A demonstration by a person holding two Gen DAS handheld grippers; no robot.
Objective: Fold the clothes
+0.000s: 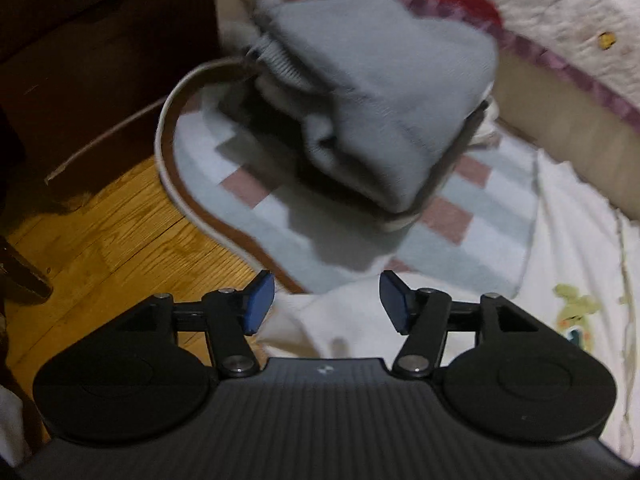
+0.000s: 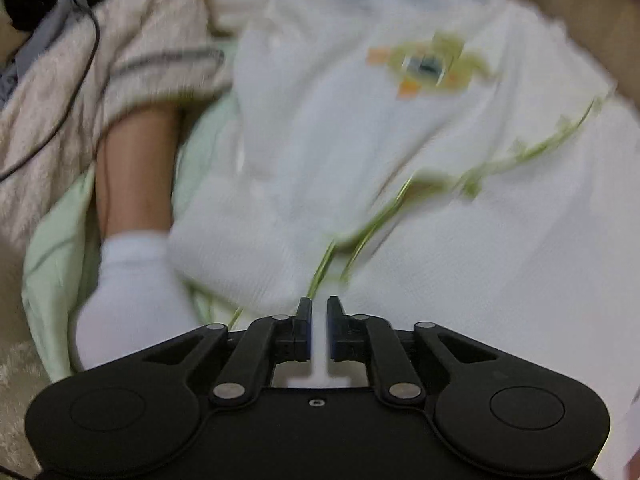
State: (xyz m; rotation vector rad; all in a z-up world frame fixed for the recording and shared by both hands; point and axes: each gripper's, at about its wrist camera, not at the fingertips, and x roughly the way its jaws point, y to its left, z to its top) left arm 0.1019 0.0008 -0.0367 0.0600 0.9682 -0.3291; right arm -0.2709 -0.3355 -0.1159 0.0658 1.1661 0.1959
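A white garment (image 2: pixel 360 140) with green trim and a printed patch (image 2: pixel 424 64) lies spread out ahead in the right wrist view, blurred by motion. My right gripper (image 2: pixel 319 328) is shut on its near edge, with a thin strip of white cloth pinched between the pads. The left wrist view shows the same white garment (image 1: pixel 568 240) lying to the right and under the fingers. My left gripper (image 1: pixel 326 304) is open above a white fold, holding nothing. A folded grey sweater (image 1: pixel 384 92) sits on top of a stack beyond it.
The stack rests on a checked mat (image 1: pixel 256 200) beside the wooden floor (image 1: pixel 100 240). A quilt with red patches (image 1: pixel 540 8) lies at the back right. A person's leg in a white sock (image 2: pixel 132 280), a fluffy beige blanket (image 2: pixel 80 92) and a black cable (image 2: pixel 80 80) are at the left.
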